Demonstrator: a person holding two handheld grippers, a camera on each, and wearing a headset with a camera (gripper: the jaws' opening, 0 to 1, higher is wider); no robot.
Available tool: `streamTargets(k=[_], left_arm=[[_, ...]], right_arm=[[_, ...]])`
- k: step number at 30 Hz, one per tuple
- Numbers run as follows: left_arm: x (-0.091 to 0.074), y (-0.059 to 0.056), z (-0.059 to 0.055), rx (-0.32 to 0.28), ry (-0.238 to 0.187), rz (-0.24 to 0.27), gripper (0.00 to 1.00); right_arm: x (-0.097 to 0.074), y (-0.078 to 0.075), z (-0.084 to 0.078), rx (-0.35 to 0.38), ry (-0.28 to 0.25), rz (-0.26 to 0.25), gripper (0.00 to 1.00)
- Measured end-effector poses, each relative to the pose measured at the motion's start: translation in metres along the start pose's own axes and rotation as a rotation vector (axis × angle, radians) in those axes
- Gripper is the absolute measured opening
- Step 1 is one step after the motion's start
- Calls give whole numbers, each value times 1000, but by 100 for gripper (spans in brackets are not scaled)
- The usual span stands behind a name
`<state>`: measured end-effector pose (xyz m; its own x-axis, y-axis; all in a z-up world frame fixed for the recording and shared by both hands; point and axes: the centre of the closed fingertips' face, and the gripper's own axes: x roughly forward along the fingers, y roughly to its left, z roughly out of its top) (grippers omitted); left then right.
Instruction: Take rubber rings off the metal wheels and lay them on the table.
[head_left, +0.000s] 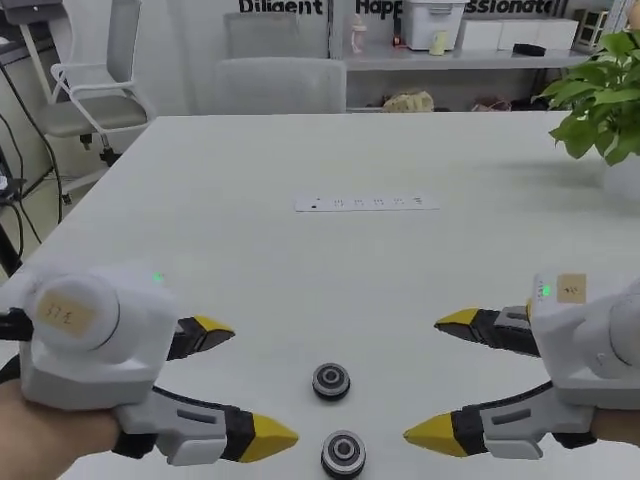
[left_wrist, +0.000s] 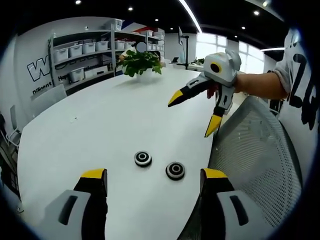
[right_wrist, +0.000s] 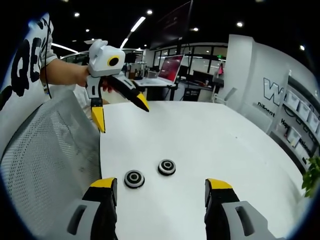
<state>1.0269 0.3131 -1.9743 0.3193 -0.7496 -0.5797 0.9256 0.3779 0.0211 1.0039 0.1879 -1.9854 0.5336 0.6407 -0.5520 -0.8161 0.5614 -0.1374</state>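
Two small metal wheels with black rubber rings lie flat on the white table (head_left: 300, 150) near its front edge. One wheel (head_left: 331, 381) (left_wrist: 143, 158) (right_wrist: 166, 167) is farther in. The other wheel (head_left: 343, 453) (left_wrist: 175, 170) (right_wrist: 134, 178) is closest to the edge. My left gripper (head_left: 245, 383) (left_wrist: 154, 175) (right_wrist: 121, 115) is open, to the left of the wheels, holding nothing. My right gripper (head_left: 440, 377) (right_wrist: 161, 183) (left_wrist: 194, 115) is open to their right, also holding nothing. The two grippers face each other with the wheels between them, touching neither.
A white strip with small marks (head_left: 366, 203) lies at mid-table. A potted plant (head_left: 600, 95) stands at the far right edge. Chairs (head_left: 280, 85) stand behind the table. A grey mesh chair back (left_wrist: 260, 160) (right_wrist: 45, 155) is at the front edge.
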Motion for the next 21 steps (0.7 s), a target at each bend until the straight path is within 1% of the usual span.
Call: streamTargets(k=[6,9,13,16,18,21], left_arm=[[9,-1,-2,16,14,-20,70],[14,-3,-3,19,21,-32,69],[21,-6,-1,26,20,-52,64],[26,-9,-1,35,22,-66,64],[29,-11,-1,45,22,-76,62],[33,-14,0,45,22,-93,58]], right_arm=[[9,3,-4,-20,12,36,68],[13,5,-4,-38,13,54,64],[19,7,-7,-48,19,77,62],[23,9,-7,-66,13,98,57],[26,9,-8,-68,17,109,57],[30,11,-10,-72,28,126,57]])
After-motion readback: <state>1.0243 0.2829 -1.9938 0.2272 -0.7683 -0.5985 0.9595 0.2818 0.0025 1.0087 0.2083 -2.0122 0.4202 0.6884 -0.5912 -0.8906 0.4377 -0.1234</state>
